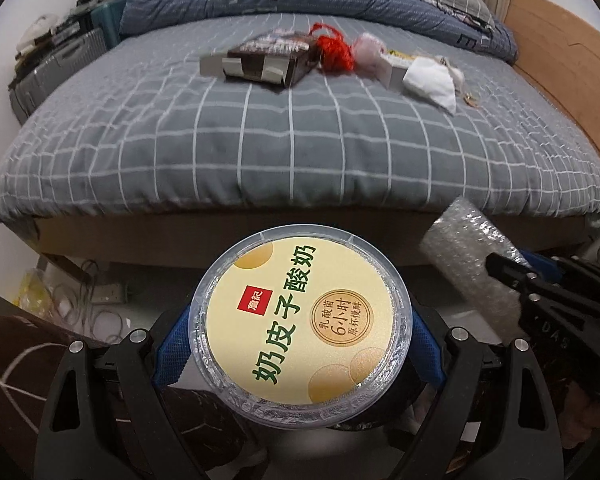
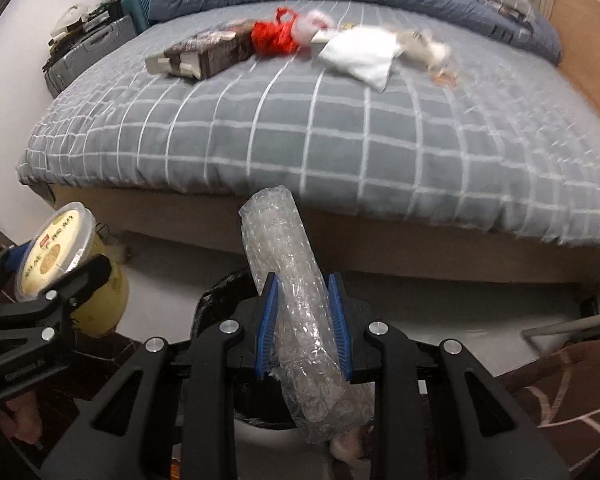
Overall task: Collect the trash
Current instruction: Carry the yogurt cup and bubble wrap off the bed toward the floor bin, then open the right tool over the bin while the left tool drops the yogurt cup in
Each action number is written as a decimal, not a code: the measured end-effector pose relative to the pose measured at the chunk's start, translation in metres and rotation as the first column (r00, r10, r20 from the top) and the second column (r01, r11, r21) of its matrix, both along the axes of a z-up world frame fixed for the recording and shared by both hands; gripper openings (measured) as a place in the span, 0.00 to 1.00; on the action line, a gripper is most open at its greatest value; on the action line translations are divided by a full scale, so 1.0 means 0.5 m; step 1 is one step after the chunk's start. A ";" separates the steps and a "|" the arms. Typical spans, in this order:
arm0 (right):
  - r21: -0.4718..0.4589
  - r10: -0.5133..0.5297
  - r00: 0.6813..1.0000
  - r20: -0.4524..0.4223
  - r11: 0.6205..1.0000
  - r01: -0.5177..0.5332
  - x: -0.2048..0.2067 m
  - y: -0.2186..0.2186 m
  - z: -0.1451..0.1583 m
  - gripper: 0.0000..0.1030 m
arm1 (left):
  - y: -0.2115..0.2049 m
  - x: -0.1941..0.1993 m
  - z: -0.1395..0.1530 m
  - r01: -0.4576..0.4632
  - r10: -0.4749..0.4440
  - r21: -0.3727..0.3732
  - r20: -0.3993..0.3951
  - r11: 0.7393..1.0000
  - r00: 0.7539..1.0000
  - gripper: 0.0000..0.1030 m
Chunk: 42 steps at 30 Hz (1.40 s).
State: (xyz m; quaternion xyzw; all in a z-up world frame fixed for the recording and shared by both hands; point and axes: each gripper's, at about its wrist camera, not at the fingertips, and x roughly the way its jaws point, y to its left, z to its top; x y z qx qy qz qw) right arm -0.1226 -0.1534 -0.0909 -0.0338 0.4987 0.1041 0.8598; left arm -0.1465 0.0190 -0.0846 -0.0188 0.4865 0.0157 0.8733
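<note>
Bedroom, grey checked bed [image 1: 300, 148] beyond both claws: left claw [image 1: 300, 344] clamps a rigid, light yogurt tub [image 1: 300, 332] across its slick walls just below the lid rim, right claw [image 2: 305, 320] pinches a soft, springy bubble-wrap roll [image 2: 296, 300] mid-length, bin [image 2: 220, 300] directly beneath.

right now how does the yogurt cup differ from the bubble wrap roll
The yogurt cup is round, rigid, with a printed yellow lid; the bubble wrap roll is long, soft and clear. The cup sits in the left gripper, the roll in the right gripper. Both are gripped.
</note>
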 end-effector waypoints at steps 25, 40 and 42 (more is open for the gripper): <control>-0.019 0.052 0.968 -0.244 0.998 -0.058 0.074 0.091 -0.209 0.24 | 0.072 0.067 -0.144 -0.101 0.103 0.024 -0.135 0.995 0.986 0.84; -0.060 0.055 0.934 -0.353 0.995 -0.082 0.079 0.136 -0.303 0.26 | 0.101 0.055 -0.195 -0.131 0.138 0.051 -0.176 0.990 0.975 0.84; -0.081 0.046 0.938 -0.344 0.994 -0.079 0.079 0.135 -0.306 0.32 | 0.105 0.058 -0.199 -0.138 0.144 0.046 -0.178 0.989 0.973 0.84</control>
